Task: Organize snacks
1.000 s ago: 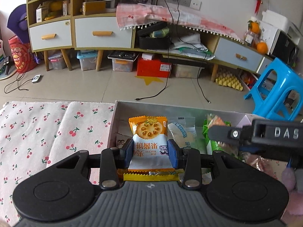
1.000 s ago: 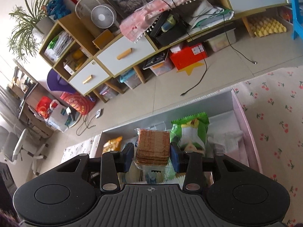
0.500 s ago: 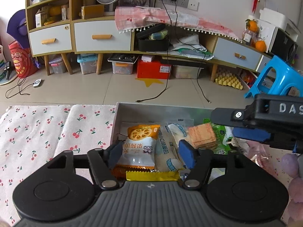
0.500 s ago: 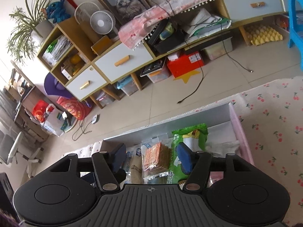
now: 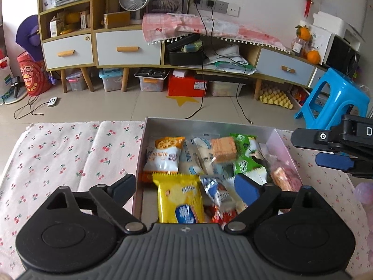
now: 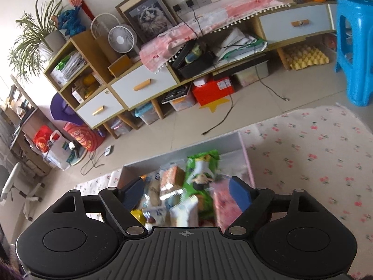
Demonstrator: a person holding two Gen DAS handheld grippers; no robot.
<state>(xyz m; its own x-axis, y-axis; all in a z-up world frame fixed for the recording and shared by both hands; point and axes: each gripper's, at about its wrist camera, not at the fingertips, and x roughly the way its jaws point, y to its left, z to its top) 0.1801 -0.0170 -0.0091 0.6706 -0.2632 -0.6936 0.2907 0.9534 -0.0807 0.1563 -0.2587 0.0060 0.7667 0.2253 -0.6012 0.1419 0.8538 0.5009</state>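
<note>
From the left wrist camera, the left gripper [image 5: 186,186] has its fingers wide apart, holding nothing. It hangs over the grey open box [image 5: 209,124] on the cherry-print cloth [image 5: 70,154]. An orange-and-white biscuit pack [image 5: 164,155] and a yellow snack bag [image 5: 180,198] lie inside.

From the right wrist camera, the right gripper [image 6: 186,192] is also spread wide and empty above the box, where a green snack bag [image 6: 202,170] lies.

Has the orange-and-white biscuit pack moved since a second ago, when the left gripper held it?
Yes. The left gripper is open, and the biscuit pack has dropped into the box, lying at its far left wall.
</note>
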